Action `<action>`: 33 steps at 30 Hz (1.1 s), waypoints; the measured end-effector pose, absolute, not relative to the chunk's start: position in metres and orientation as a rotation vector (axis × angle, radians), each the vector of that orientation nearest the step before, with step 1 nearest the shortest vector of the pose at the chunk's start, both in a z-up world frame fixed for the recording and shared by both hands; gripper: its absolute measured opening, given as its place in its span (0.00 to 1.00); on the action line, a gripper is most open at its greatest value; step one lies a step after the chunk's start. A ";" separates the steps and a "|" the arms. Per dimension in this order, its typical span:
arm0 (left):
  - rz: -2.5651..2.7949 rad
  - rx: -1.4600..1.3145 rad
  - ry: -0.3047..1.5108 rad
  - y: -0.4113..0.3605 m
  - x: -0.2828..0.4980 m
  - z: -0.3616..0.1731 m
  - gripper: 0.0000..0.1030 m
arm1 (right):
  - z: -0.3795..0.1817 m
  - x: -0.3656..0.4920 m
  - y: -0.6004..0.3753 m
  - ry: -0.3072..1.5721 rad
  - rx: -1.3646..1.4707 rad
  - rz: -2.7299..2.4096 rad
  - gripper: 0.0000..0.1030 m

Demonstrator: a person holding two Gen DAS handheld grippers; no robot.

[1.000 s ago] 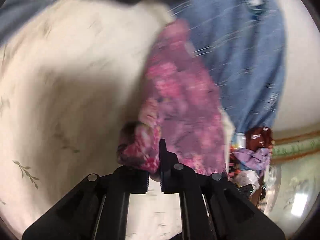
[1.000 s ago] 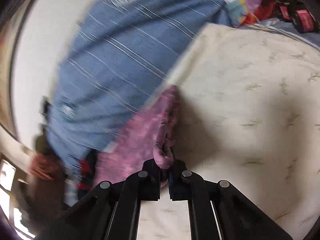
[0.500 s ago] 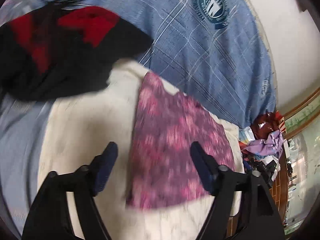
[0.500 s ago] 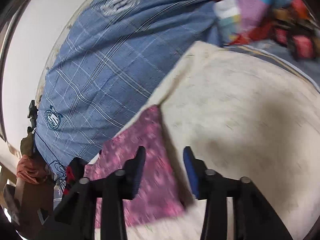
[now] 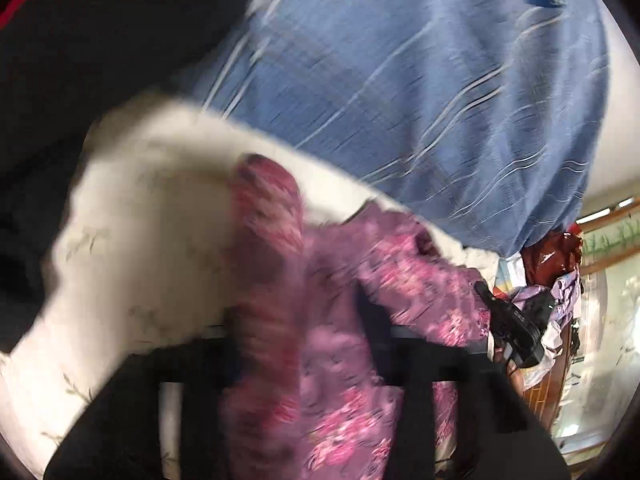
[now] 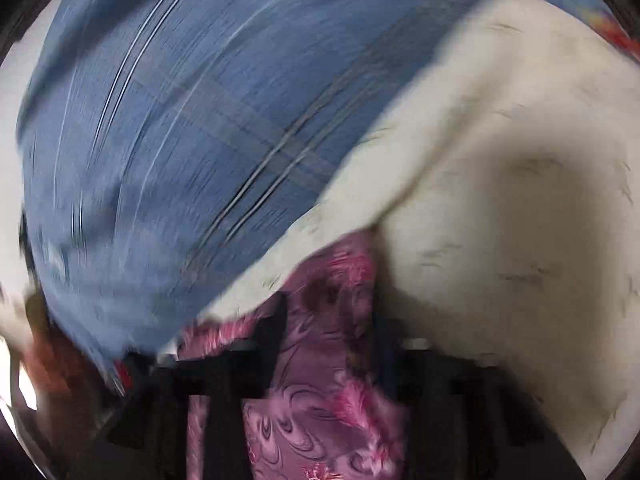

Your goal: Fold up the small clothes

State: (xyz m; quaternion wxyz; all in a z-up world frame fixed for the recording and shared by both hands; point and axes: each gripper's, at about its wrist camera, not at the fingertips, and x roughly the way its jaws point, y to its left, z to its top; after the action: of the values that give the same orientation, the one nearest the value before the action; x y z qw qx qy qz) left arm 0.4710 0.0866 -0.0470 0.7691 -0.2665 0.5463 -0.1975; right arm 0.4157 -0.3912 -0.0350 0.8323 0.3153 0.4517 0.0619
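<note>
Item: pink floral garment (image 5: 340, 360), bunched between both grippers over the cream sheet (image 5: 152, 264), near its blue-blanket edge. Left gripper (image 5: 308, 344), right gripper (image 6: 332, 344): grasp uncertain, blurred. Light, limp, slippery-looking; best pinched at corners.

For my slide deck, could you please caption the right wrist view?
Pink cloth between the right gripper fingers, above a cream sheet.

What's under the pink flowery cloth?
The pink flowery cloth lies on a cream sheet with little leaf prints, which sits on a blue striped bedcover. The sheet directly beneath the cloth is covered, so anything else there cannot be seen.
</note>
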 end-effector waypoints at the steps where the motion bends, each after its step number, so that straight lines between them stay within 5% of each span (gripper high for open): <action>1: -0.427 -0.580 1.145 0.088 0.472 -0.042 0.14 | -0.025 0.413 -0.390 0.908 0.653 0.152 0.07; 4: -0.289 -0.539 1.106 0.100 0.481 -0.050 0.12 | -0.011 0.408 -0.405 0.785 0.723 0.140 0.04; 7: -0.205 -0.556 1.187 0.111 0.485 -0.079 0.12 | -0.041 0.419 -0.410 0.916 0.689 0.030 0.04; 9: -0.209 -0.604 1.159 0.121 0.478 -0.069 0.12 | -0.057 0.424 -0.401 1.011 0.644 -0.004 0.07; 13: -0.276 -0.568 1.067 0.124 0.451 -0.023 0.14 | -0.024 0.402 -0.389 0.891 0.617 -0.038 0.14; 15: -0.340 -0.530 1.034 0.113 0.430 -0.005 0.47 | -0.003 0.385 -0.374 0.815 0.605 0.060 0.16; 17: -0.325 -0.463 1.035 0.098 0.412 -0.007 0.64 | 0.006 0.369 -0.352 0.800 0.557 0.124 0.18; 21: -0.241 -0.360 1.123 0.070 0.400 -0.054 0.63 | -0.030 0.348 -0.325 0.891 0.538 0.128 0.18; 25: -0.179 -0.231 1.066 0.054 0.386 -0.044 0.63 | -0.038 0.343 -0.316 0.867 0.532 0.077 0.16; 33: -0.175 -0.354 1.069 0.111 0.362 -0.021 0.64 | 0.004 0.285 -0.251 0.891 0.354 0.191 0.39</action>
State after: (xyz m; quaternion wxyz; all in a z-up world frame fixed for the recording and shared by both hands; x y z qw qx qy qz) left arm 0.3616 0.1115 -0.0207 0.8421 -0.1677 0.5059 -0.0827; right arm 0.2846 -0.2513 0.0043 0.8829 0.1699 0.4279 0.0918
